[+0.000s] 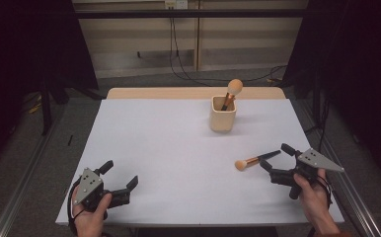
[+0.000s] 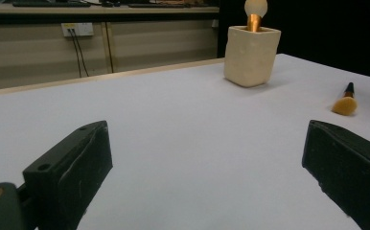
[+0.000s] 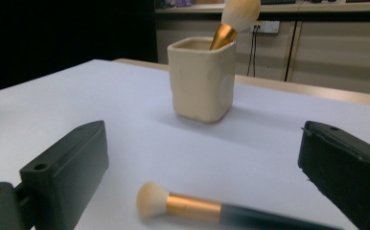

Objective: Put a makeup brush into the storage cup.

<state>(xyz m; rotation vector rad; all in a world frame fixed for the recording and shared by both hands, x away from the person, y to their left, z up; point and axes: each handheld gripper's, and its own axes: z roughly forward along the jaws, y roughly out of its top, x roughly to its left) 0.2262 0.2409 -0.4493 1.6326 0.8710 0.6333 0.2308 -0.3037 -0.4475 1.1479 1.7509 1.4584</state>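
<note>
**Brush between your right jaws, not yet gripped**

Right gripper [image 3: 200,191] stands wide open, and the loose brush [image 3: 192,207] lies across the gap between its jaws, on the table [image 1: 169,148] near the right edge. Close off-centre and the handle may roll or skid away. It's slim: pale round head, gold ferrule, dark handle, blurred up close. Your left gripper [image 1: 118,178] waits wide open too. Another brush [image 1: 232,92] already stands in the cup [image 1: 223,117].

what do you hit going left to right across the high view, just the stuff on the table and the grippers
left gripper → brush lying on the table → right gripper. The cup and the brush standing in it sit farther back, between the left gripper and the lying brush in left-to-right order.
</note>
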